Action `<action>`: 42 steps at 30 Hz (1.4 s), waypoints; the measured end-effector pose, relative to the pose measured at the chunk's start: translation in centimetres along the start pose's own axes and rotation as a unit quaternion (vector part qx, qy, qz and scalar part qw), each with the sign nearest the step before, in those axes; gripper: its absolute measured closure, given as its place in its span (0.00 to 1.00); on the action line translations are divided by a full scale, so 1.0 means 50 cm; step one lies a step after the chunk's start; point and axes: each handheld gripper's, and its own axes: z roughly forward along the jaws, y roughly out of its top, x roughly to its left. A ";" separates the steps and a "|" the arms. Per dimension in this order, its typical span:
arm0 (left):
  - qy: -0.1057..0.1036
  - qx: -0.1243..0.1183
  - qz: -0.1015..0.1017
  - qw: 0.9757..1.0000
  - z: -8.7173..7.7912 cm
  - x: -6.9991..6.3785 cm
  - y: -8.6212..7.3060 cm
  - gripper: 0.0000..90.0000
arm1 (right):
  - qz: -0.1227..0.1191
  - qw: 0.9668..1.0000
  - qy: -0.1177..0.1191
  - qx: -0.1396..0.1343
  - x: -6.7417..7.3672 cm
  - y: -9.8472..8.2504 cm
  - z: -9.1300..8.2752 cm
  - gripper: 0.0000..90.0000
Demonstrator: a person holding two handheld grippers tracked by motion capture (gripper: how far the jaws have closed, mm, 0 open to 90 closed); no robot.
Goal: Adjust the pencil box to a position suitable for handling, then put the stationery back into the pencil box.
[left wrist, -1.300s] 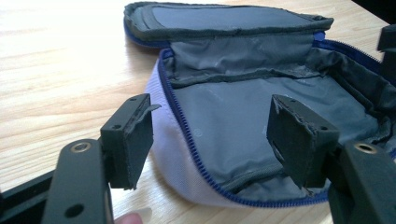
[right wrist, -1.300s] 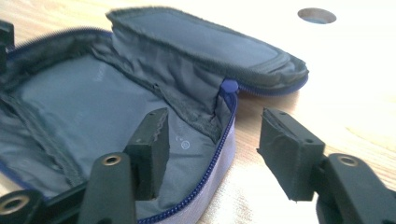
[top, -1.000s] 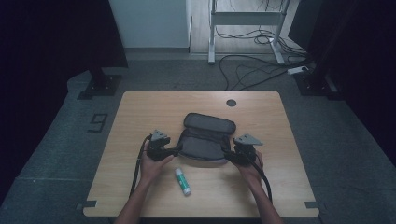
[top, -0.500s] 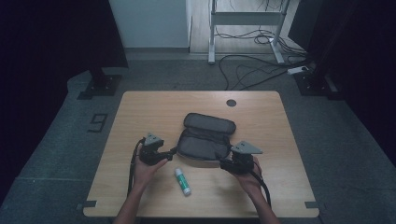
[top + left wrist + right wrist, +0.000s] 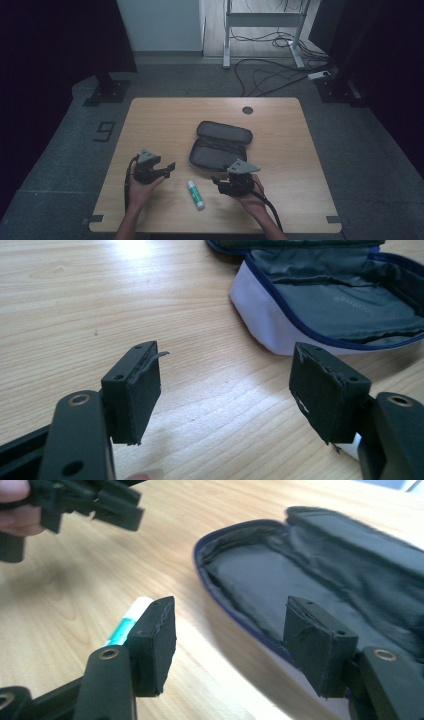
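A dark zip pouch [image 5: 220, 145] lies open at the middle of the wooden table [image 5: 165, 115], its lid folded back. In the left gripper view the pouch [image 5: 325, 305] shows a pale side and a grey lining. A white tube with a green band [image 5: 196, 194] lies on the table in front of the pouch. My left gripper [image 5: 171, 167] is to the left of the pouch, open, and points right. Its jaws [image 5: 225, 390] hold nothing. My right gripper [image 5: 215, 181] is just right of the tube, open and empty [image 5: 230, 645], with the tube [image 5: 127, 622] behind its left jaw.
A round cable hole [image 5: 247, 110] sits near the table's far edge. Beyond the table, cables [image 5: 270, 70] run over the floor under a metal frame [image 5: 260, 20]. My left gripper [image 5: 100, 505] is at the top left of the right gripper view.
Both hands have drawn back from the pouch's sides toward the near edge and to the left. The right gripper now sits beside the tube. Pouch and tube have not moved.
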 end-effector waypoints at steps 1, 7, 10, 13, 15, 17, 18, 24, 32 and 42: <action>0.000 0.000 0.000 1.000 0.000 0.000 0.000 0.32 | 0.000 1.000 0.000 0.000 0.000 0.000 0.000 0.41; 0.010 0.012 -0.003 1.000 0.005 0.025 -0.010 0.32 | -0.002 1.000 0.024 0.019 0.031 -0.010 0.034 0.41; 0.014 0.013 -0.009 1.000 0.004 0.033 -0.012 0.32 | -0.005 0.999 0.036 0.024 0.047 -0.018 0.044 0.42; 0.019 0.017 -0.011 1.000 0.005 0.039 -0.016 0.32 | -0.010 0.999 0.044 0.030 0.061 -0.024 0.050 0.42; 0.024 0.025 -0.009 0.999 0.008 0.039 -0.021 0.32 | -0.015 0.998 0.049 0.034 0.069 -0.027 0.054 0.42; 0.023 0.026 -0.010 0.999 0.008 0.039 -0.023 0.32 | -0.015 0.998 0.052 0.036 0.076 -0.028 0.057 0.42; 0.023 0.027 -0.009 0.999 0.009 0.039 -0.023 0.32 | -0.018 0.998 0.054 0.036 0.078 -0.029 0.058 0.42; 0.025 0.031 -0.016 0.999 0.011 0.045 -0.026 0.32 | -0.019 0.997 0.061 0.039 0.090 -0.032 0.065 0.42; 0.022 0.032 -0.010 0.999 0.014 0.039 -0.024 0.32 | -0.023 0.997 0.066 0.045 0.106 -0.033 0.076 0.42; 0.019 0.036 -0.004 0.999 0.020 0.031 -0.024 0.32 | -0.031 0.995 0.074 0.059 0.131 -0.034 0.101 0.42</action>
